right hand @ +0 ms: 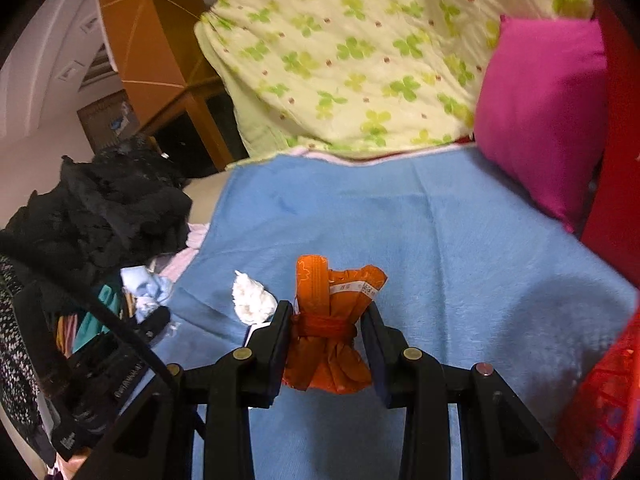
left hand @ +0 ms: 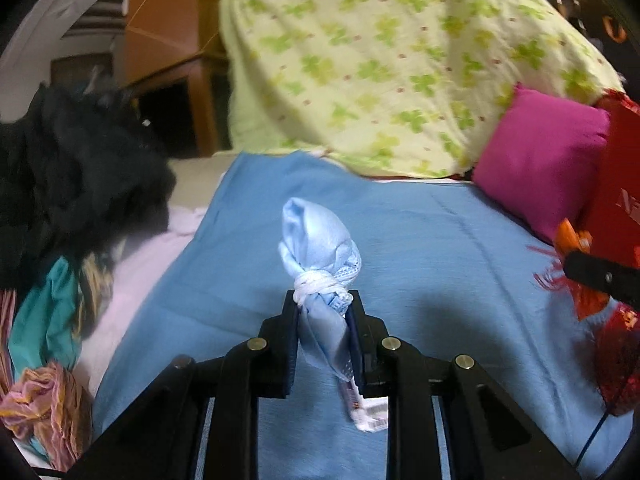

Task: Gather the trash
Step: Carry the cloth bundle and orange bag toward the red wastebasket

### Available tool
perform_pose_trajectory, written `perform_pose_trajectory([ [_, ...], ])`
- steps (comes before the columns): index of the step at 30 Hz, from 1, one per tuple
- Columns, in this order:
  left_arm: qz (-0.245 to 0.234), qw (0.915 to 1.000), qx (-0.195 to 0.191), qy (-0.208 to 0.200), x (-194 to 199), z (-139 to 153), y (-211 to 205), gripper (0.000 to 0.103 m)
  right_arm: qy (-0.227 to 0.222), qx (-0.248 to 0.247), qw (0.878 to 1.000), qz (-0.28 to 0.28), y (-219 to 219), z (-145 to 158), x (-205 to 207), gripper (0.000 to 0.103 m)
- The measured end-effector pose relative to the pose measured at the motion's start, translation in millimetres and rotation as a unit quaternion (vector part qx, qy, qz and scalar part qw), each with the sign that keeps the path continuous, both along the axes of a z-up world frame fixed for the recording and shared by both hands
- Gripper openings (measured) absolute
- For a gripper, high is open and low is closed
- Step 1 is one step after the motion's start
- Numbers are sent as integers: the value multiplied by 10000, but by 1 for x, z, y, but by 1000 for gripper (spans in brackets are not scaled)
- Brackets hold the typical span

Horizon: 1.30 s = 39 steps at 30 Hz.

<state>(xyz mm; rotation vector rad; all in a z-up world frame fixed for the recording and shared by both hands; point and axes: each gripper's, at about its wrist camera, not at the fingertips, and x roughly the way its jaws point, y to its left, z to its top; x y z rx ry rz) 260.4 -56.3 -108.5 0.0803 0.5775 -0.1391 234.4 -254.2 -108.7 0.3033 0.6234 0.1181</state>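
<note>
- Your left gripper (left hand: 322, 304) is clamped on a pale blue plastic wrapper bundle tied round with white string (left hand: 320, 246). Jaws nearly closed, pinching it just under the knot; the puffed top stands upright above the fingertips, a printed white tail hangs out below.
- Your right gripper (right hand: 326, 314) is closed on a crumpled orange plastic wrapper bundle knotted at the middle (right hand: 334, 320). Jaws sit wider than the left ones, pressing both sides of the knot.
- Both bundles are held over the light blue towel spread on the bed (right hand: 400, 220). Can't tell whether either touches it.
- A small white crumpled tissue wad (right hand: 252, 300) lies on the towel, just beside your right gripper's left finger.
- In the left wrist view the orange bundle and right gripper tip show at the right edge, next to a red mesh bag (left hand: 618, 360).
- Background: magenta square cushion (right hand: 540, 116) against a pale yellow quilt with green clover print (right hand: 360, 52).
- Black lacy clothing heap (right hand: 112, 204) sits off the towel's left edge, with mixed coloured fabrics below it.
</note>
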Motion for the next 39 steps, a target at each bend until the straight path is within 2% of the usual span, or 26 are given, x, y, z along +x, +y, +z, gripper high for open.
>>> perform_pose_trajectory([
  [8, -452, 9985, 173, -263, -34, 27, -39, 23, -460, 34, 9986, -268, -18, 25, -50, 37],
  [20, -904, 9947, 328, -374, -64, 36, -85, 23, -1167, -97, 9885, -962, -53, 48, -126, 37],
  [27, -1184, 9912, 374, -468, -77, 39, -110, 23, -1326, -195, 9828, -1274, -74, 51, -153, 37],
  [39, -1462, 9876, 419, -377, -84, 33, -133, 23, -1374, -213, 9789, -1498, -101, 50, -168, 37],
])
